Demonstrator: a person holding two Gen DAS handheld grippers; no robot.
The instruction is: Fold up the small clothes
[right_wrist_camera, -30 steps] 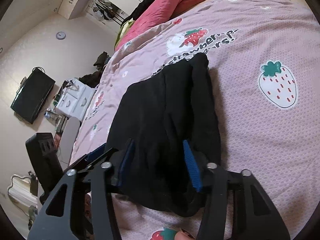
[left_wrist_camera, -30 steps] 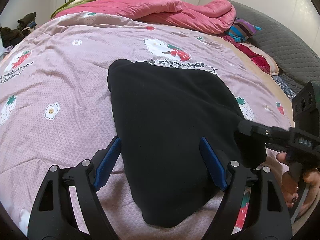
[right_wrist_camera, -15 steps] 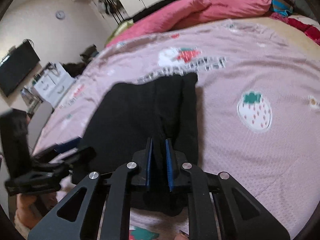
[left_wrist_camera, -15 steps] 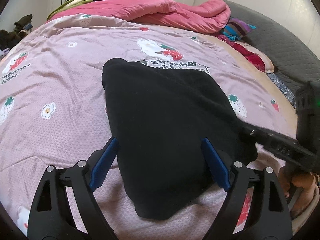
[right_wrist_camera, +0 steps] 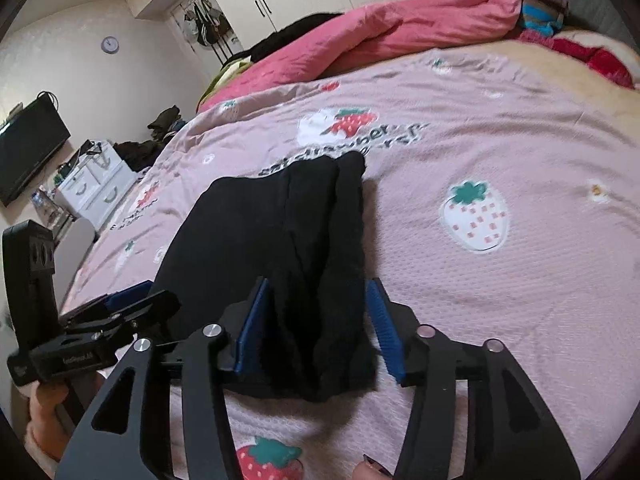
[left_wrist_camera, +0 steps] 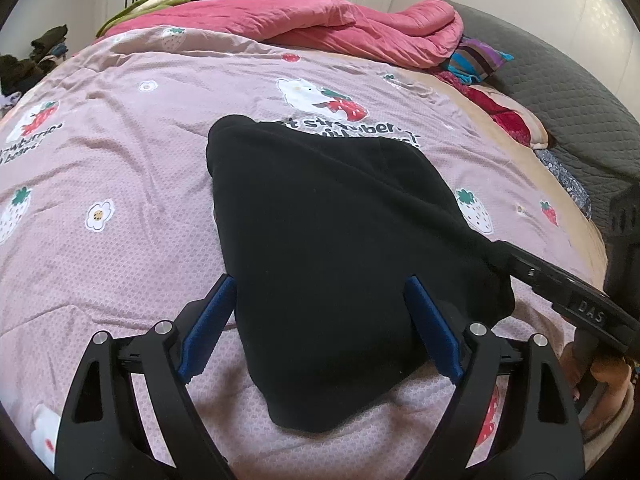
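Note:
A black garment (left_wrist_camera: pixel 332 240) lies folded on the pink strawberry bedspread (left_wrist_camera: pixel 120 184). My left gripper (left_wrist_camera: pixel 320 328) is open, its blue pads on either side of the garment's near end. In the right wrist view the same garment (right_wrist_camera: pixel 288 240) shows a thick folded edge along its right side. My right gripper (right_wrist_camera: pixel 316 328) is open, its pads straddling that near right edge. The left gripper (right_wrist_camera: pixel 120 308) shows at the left of the right wrist view, and the right gripper's finger (left_wrist_camera: pixel 560 292) shows at the right of the left wrist view.
A pink duvet (left_wrist_camera: pixel 340 24) is bunched at the far side of the bed. Striped and red cloths (left_wrist_camera: pixel 480 60) lie at the far right by a grey headboard (left_wrist_camera: pixel 560 92). A white drawer unit (right_wrist_camera: pixel 92 188) and a TV (right_wrist_camera: pixel 28 152) stand off the left side.
My right gripper closed half a second ago and has now opened again around the garment's right edge. The left gripper stayed open and nearly still.

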